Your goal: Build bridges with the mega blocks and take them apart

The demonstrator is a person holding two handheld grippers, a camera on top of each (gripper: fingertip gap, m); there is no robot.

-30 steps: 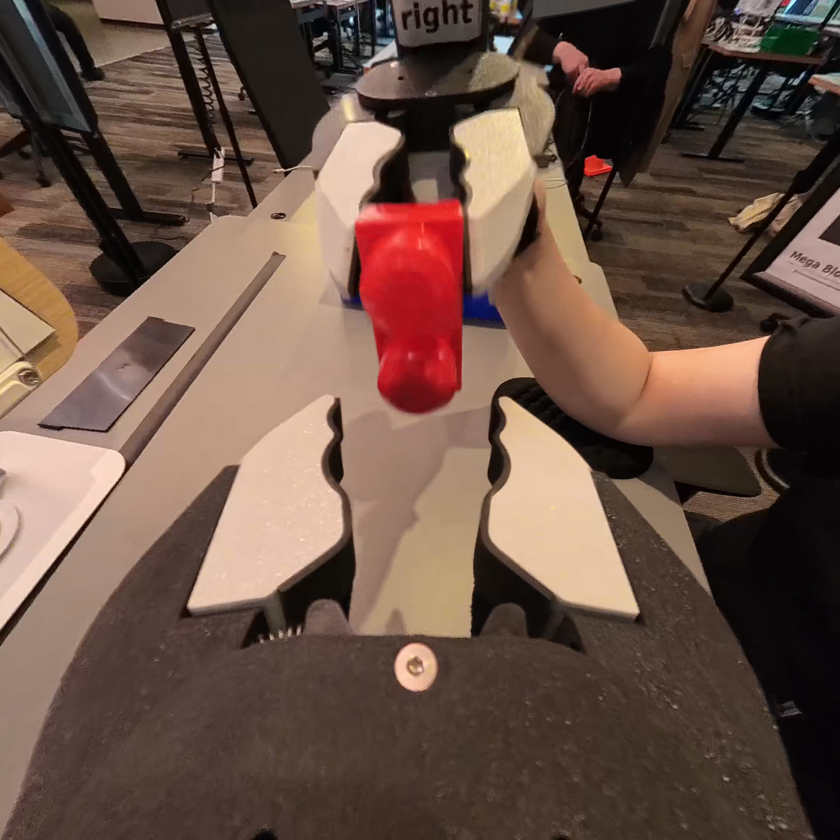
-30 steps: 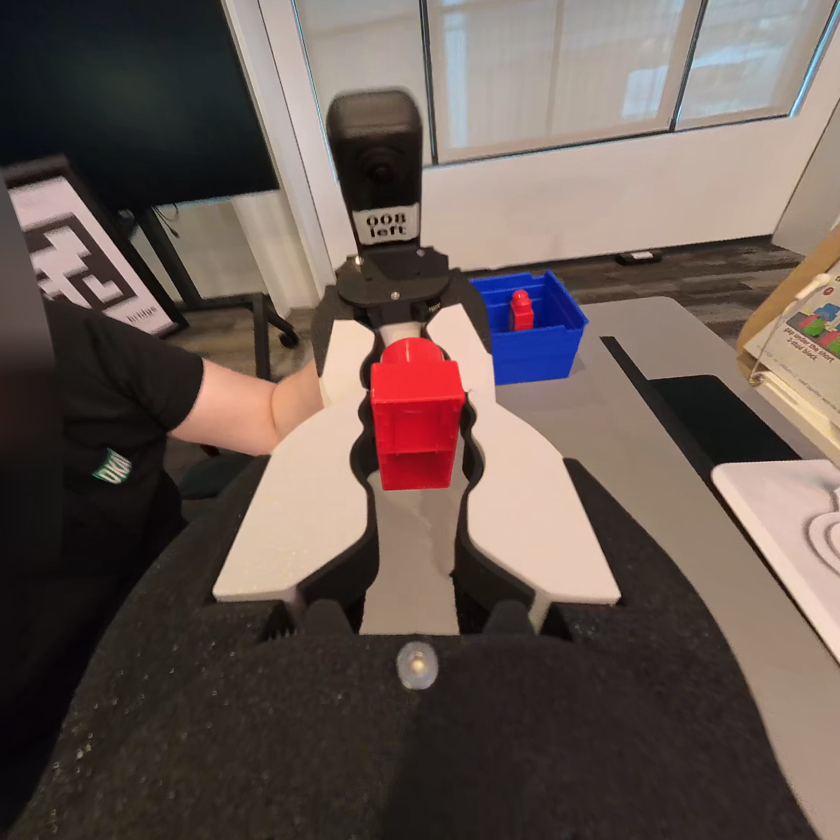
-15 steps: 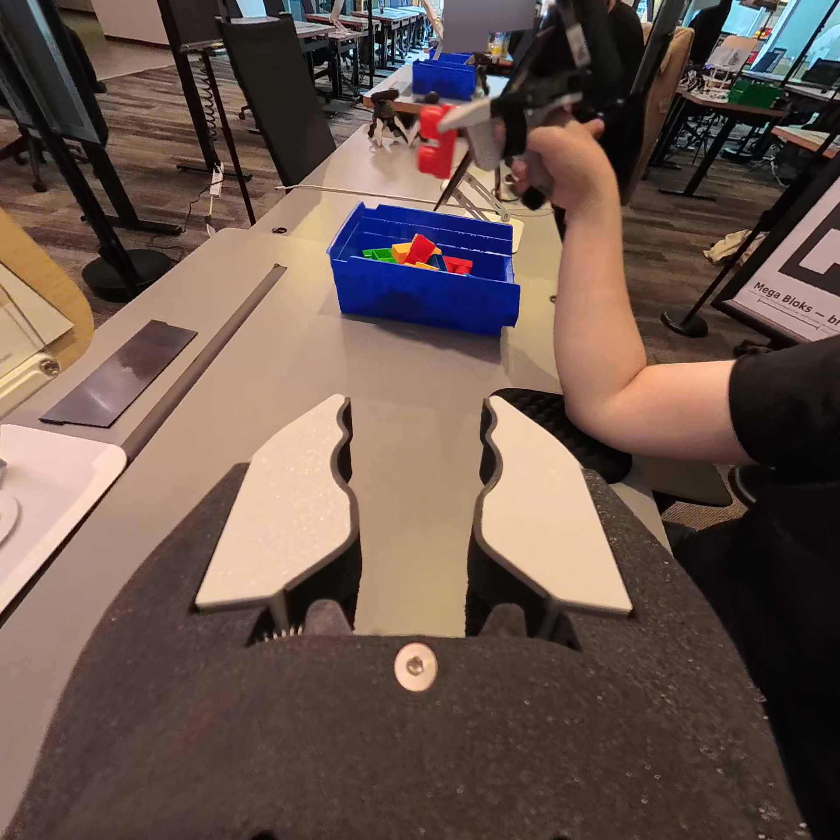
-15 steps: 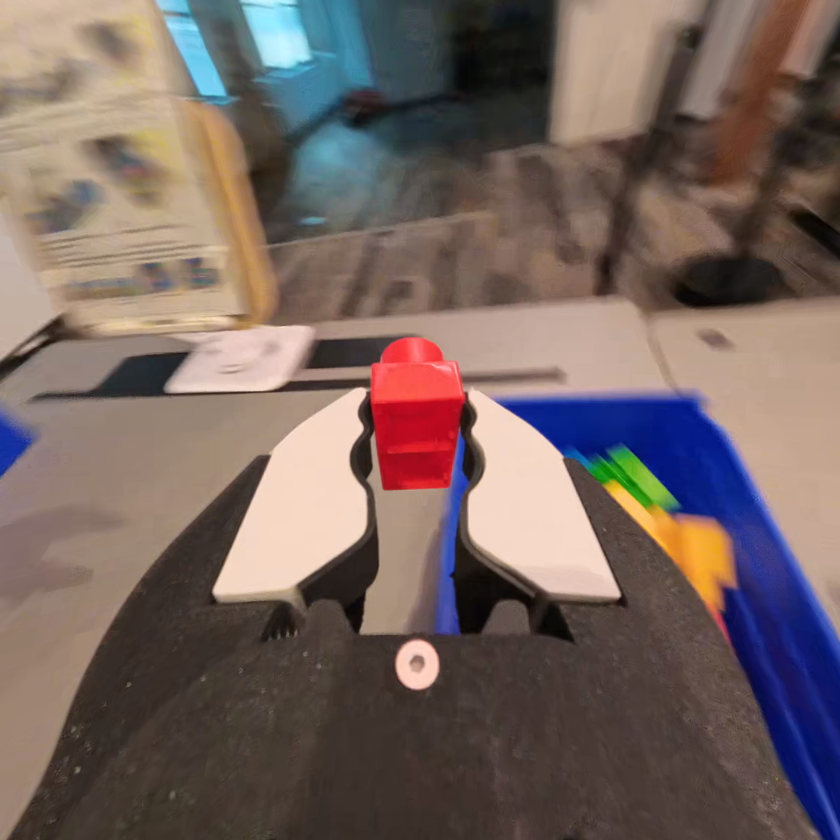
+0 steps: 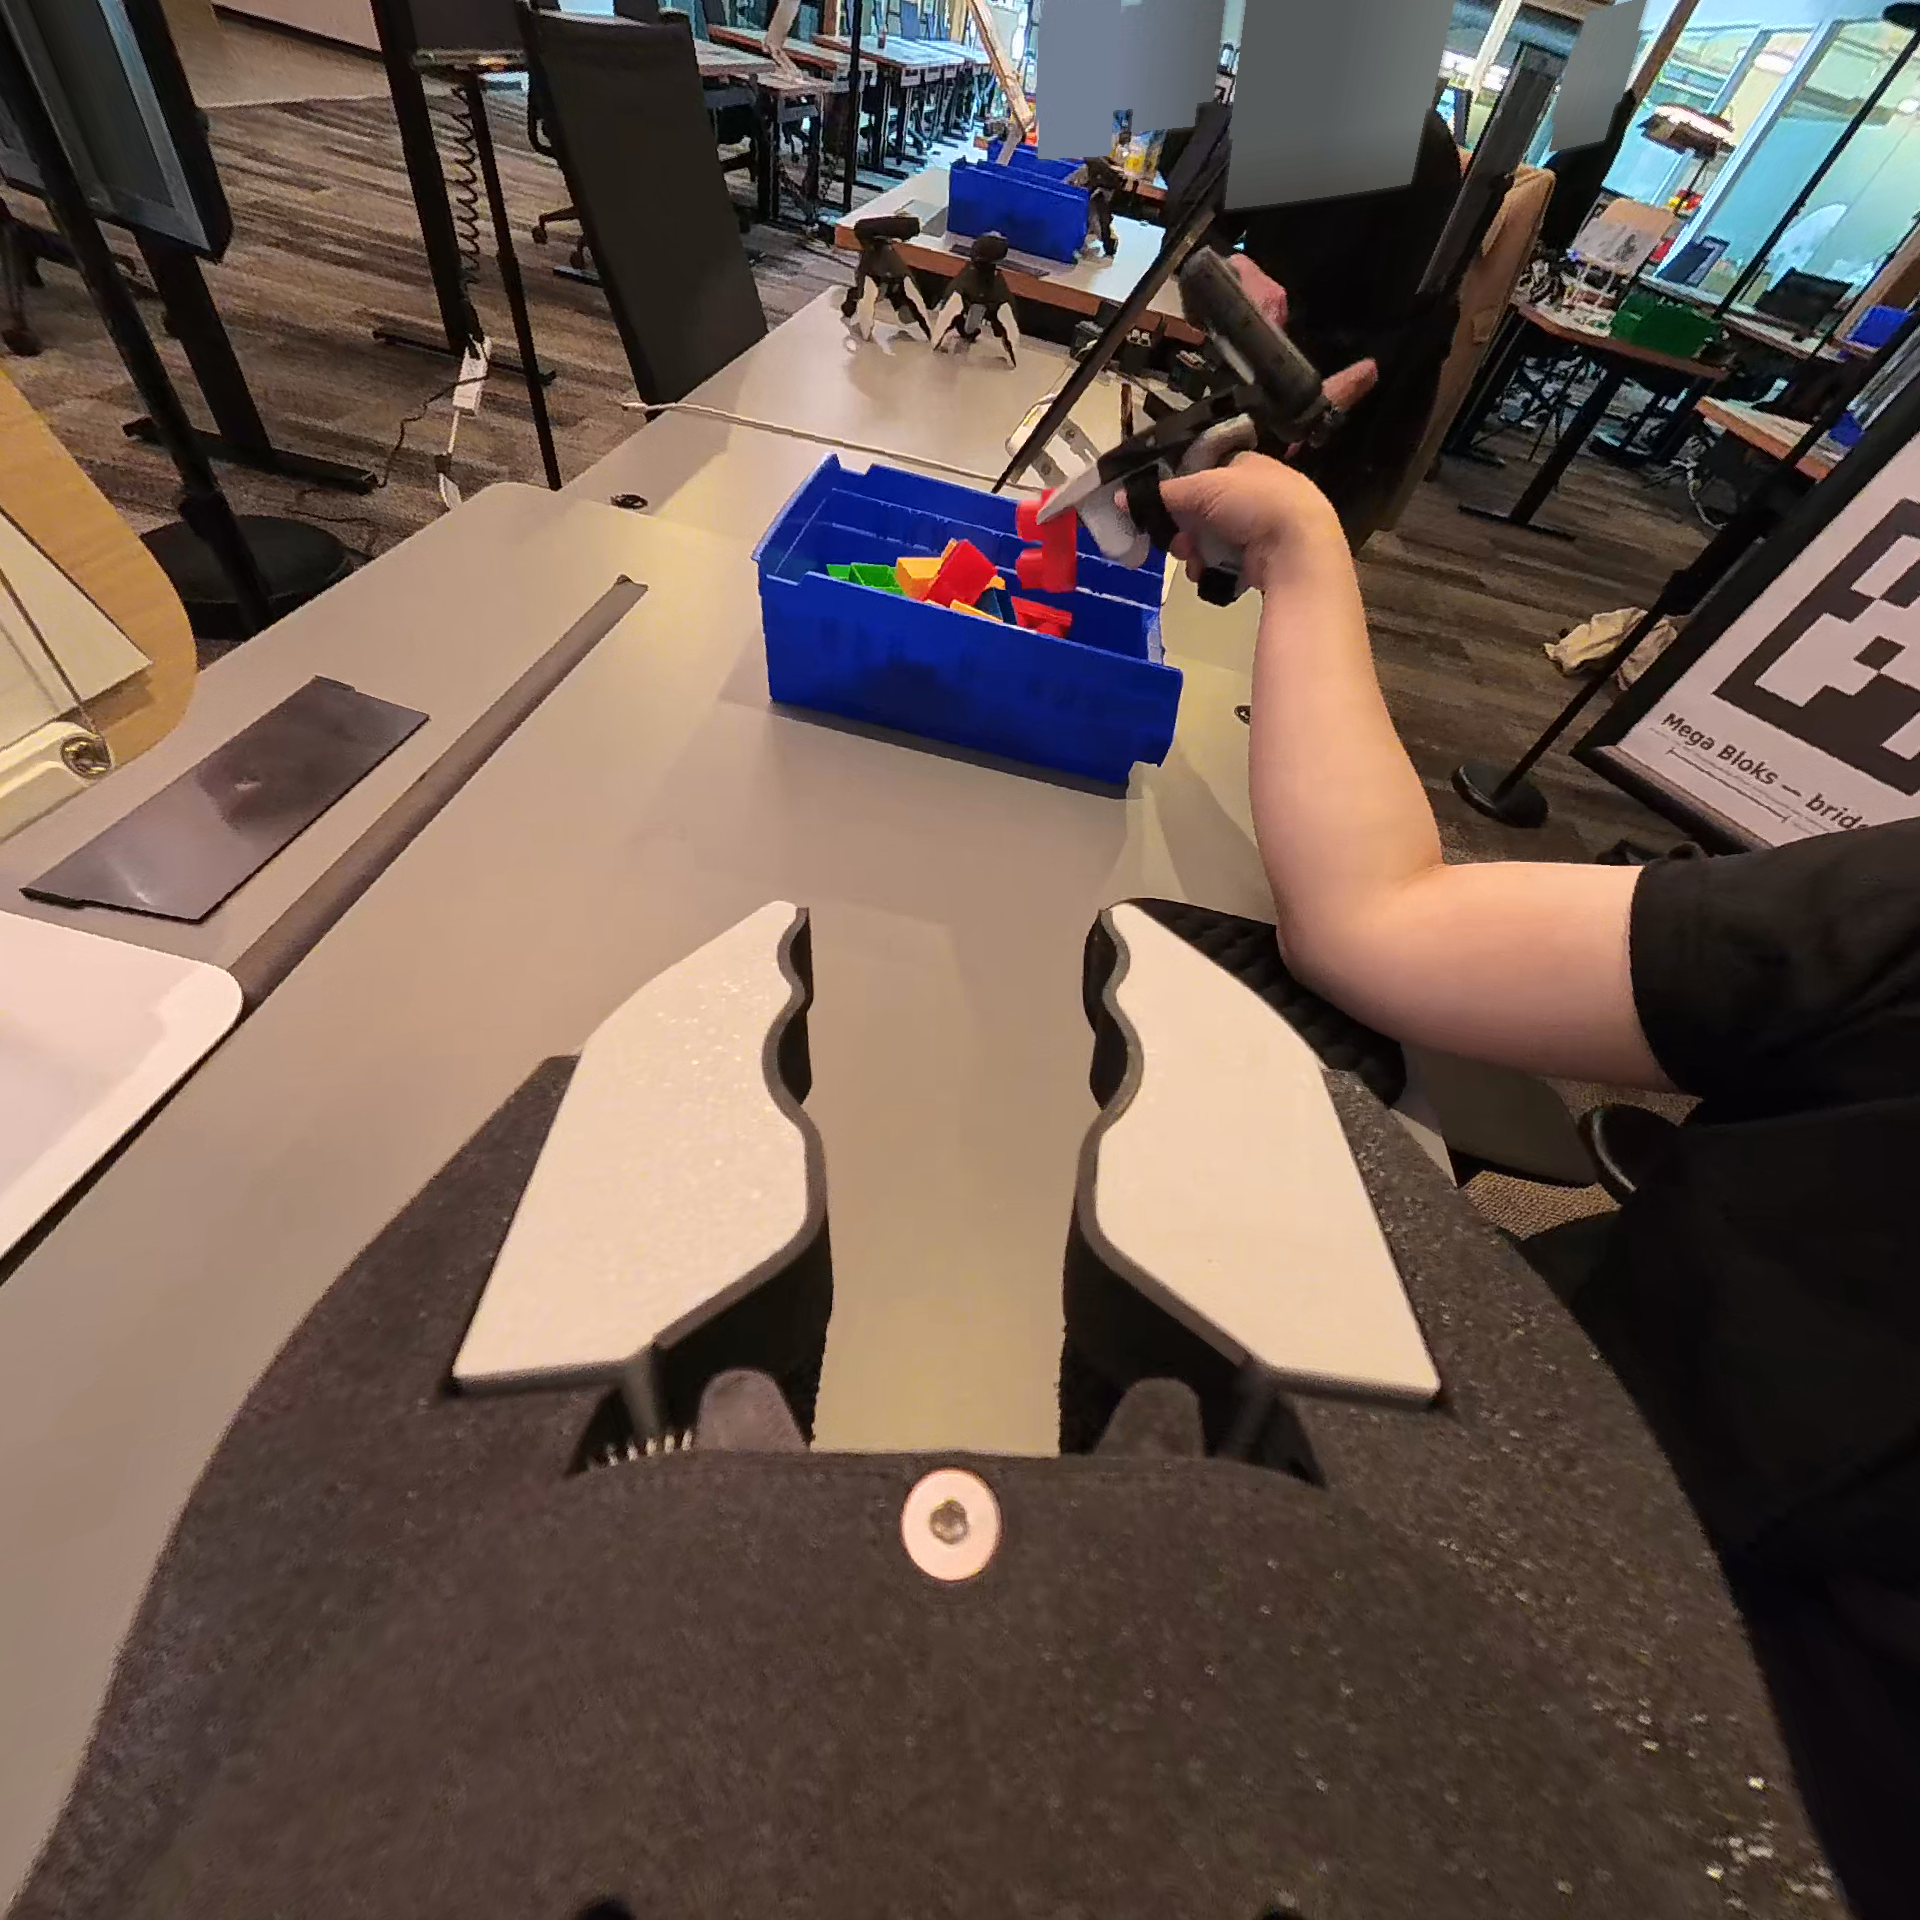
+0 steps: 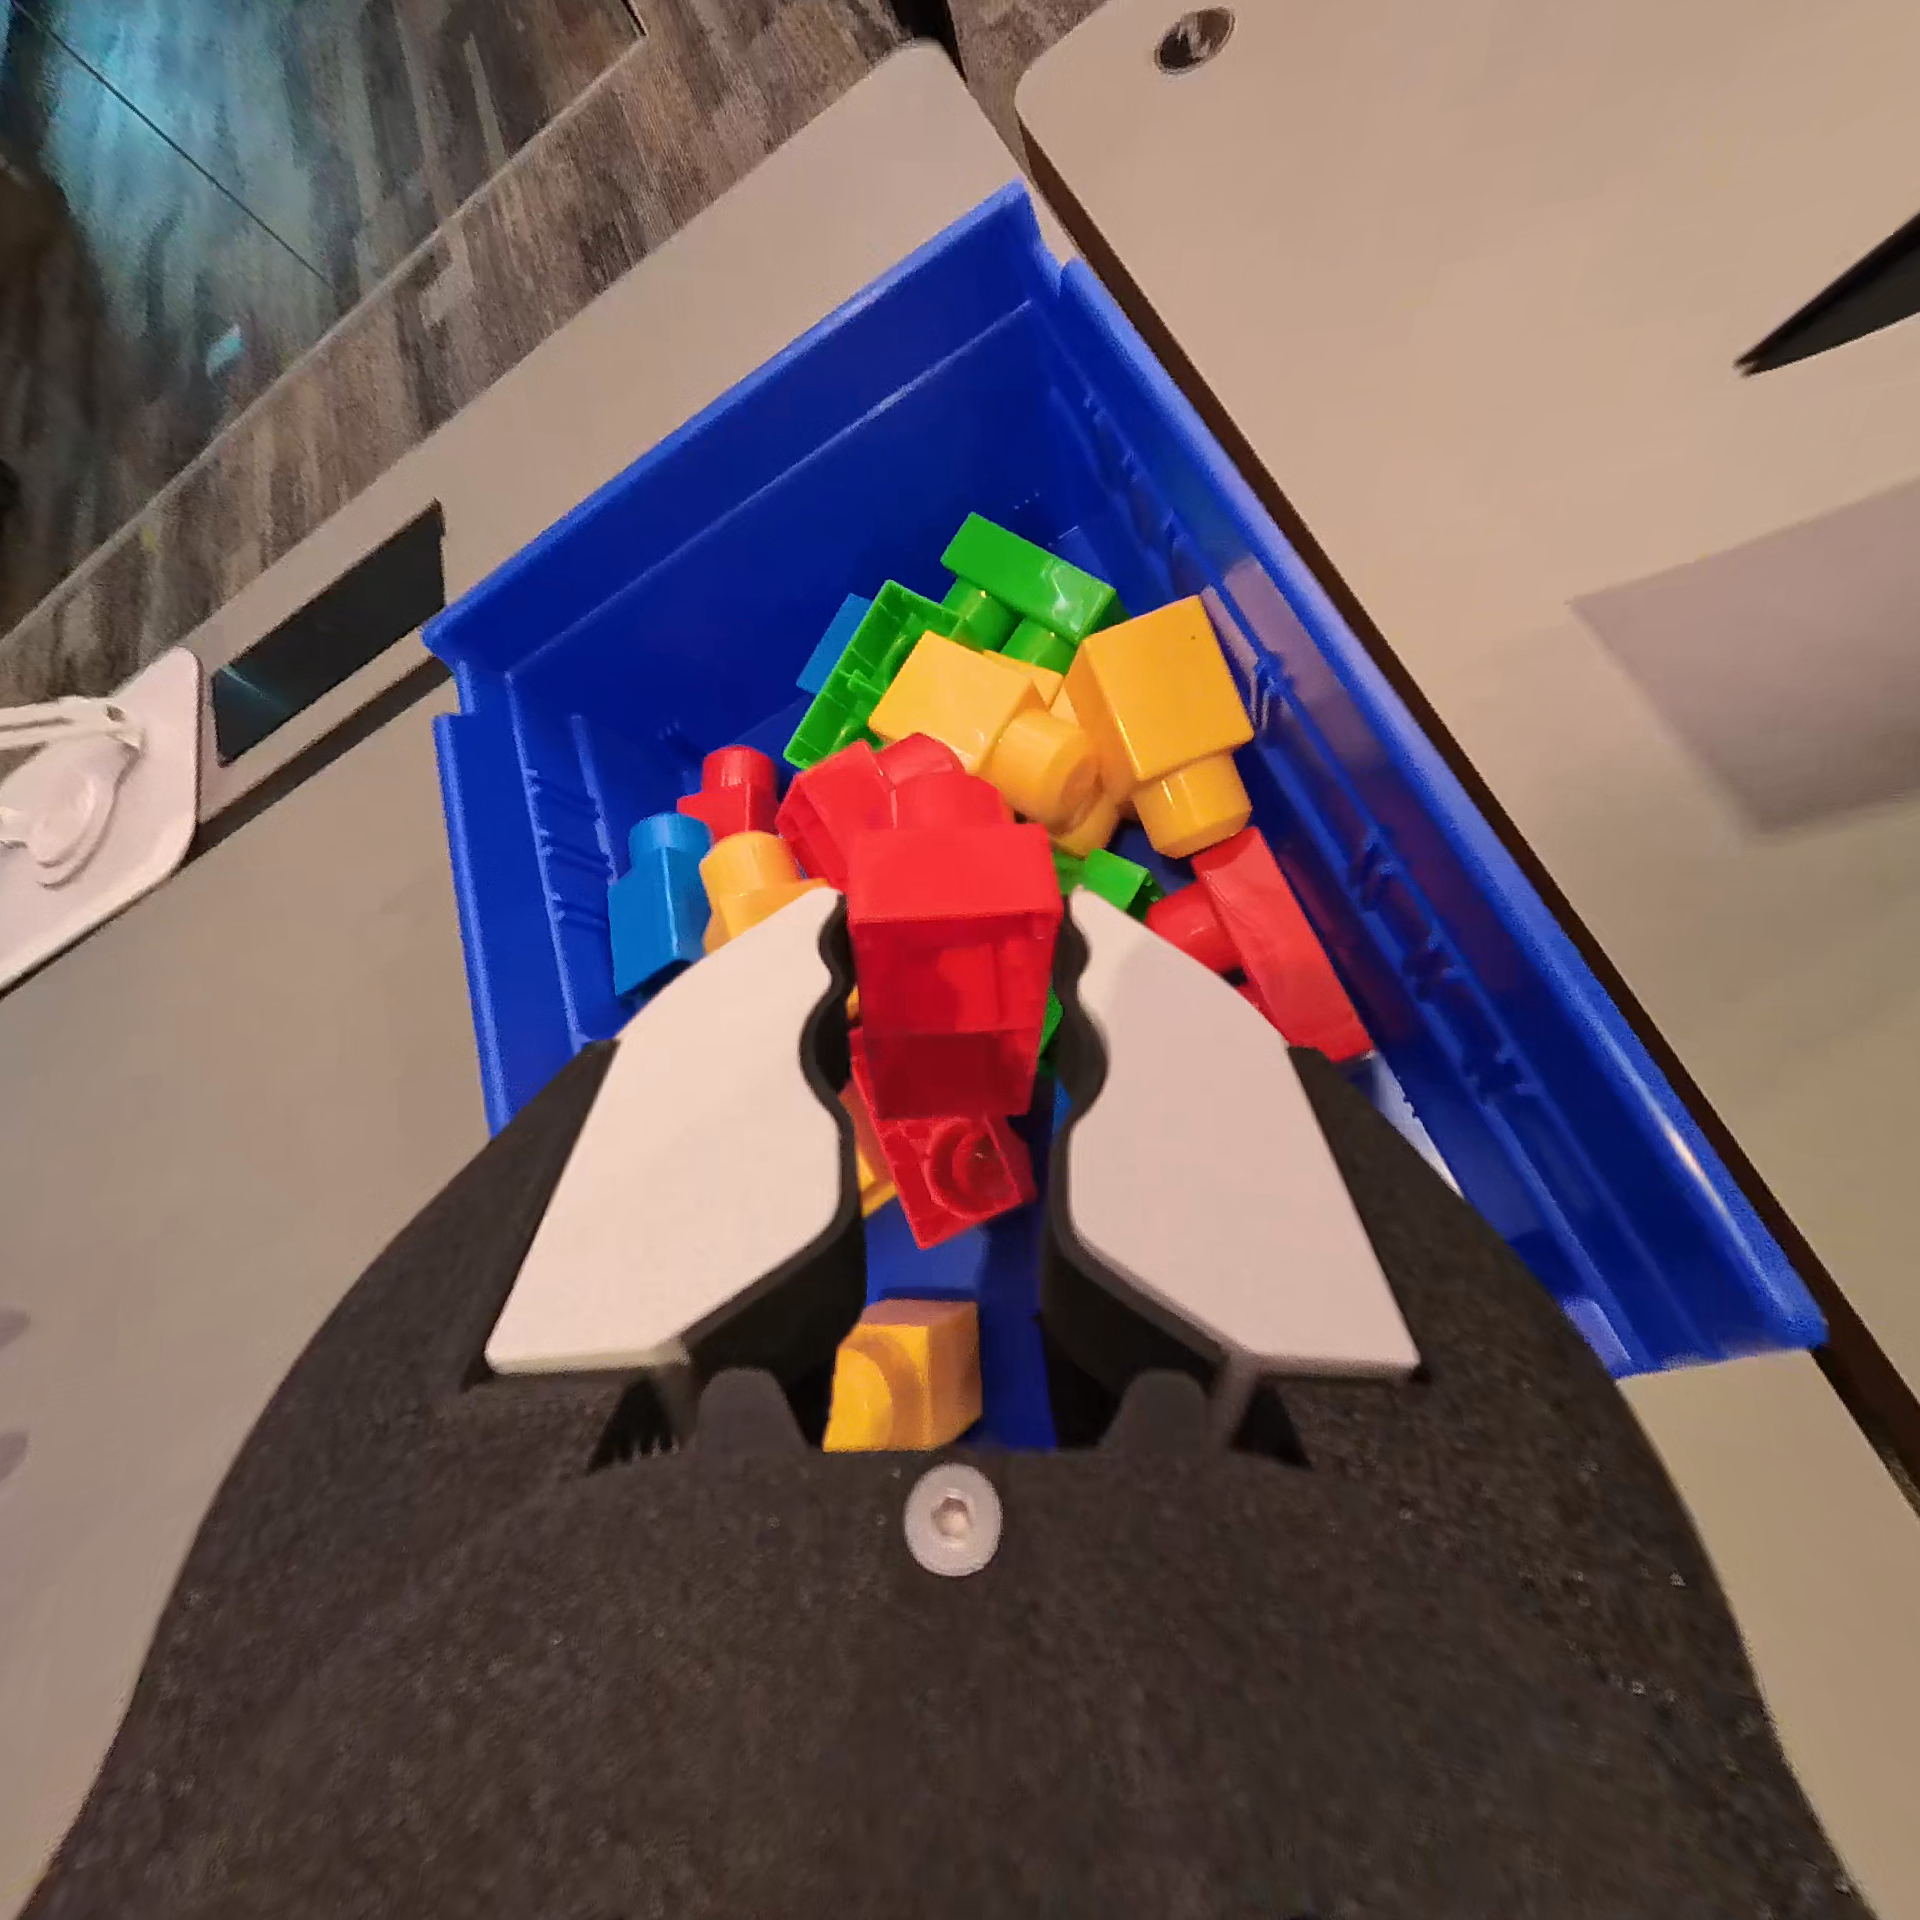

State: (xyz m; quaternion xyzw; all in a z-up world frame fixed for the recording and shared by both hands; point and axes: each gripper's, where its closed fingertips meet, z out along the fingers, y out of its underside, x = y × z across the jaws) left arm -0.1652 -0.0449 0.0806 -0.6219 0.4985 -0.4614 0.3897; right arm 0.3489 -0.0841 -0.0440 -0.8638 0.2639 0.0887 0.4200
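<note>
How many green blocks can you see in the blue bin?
3 green blocks: one toward the bin's far end, one hollow-side-up beside it, a sliver by the held red block. Others may be buried.

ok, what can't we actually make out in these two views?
- Bin floor, right wrist view: covered by the block pile and the right gripper.
- Red block studs, right wrist view: they point away from the camera; only its hollow underside shows.
- Yellow block, right wrist view: cut off by the gripper body.
- Block count, left wrist view: bin wall hides most of them.
- Left gripper: open, holding nothing, nothing hidden there.
</note>
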